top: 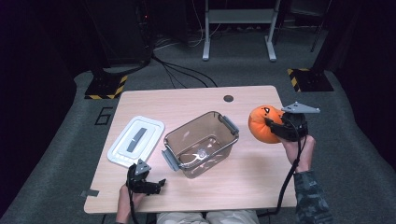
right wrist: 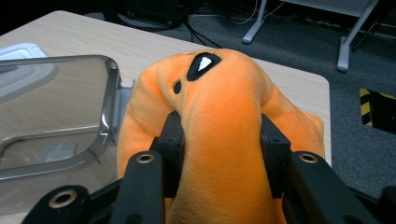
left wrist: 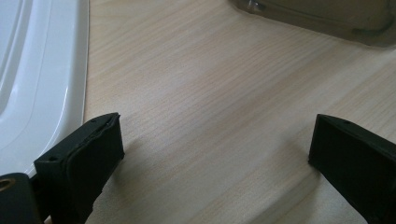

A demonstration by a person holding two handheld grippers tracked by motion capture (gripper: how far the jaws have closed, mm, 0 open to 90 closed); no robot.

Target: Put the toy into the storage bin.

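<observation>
An orange plush pumpkin (top: 260, 124) with black face marks is squeezed in my right gripper (top: 275, 128) at the table's right side; its jaws press into the soft body (right wrist: 219, 135) from both sides. To its left a clear brownish plastic bin (top: 201, 142) with grey handles stands open in the middle of the table. The bin's white lid (top: 136, 141) lies flat further left. My left gripper (top: 156, 185) rests low near the front edge, open, with bare wood between its jaws (left wrist: 210, 154) and the lid's rim (left wrist: 70, 84) beside it.
The wooden table (top: 196, 105) has a small round hole (top: 228, 98) at the back. Beyond it lie grey carpet, cables, a white desk frame (top: 238, 28) and yellow-black striped bases (top: 106, 87). A bit of tape (top: 89, 192) sticks out at the front left corner.
</observation>
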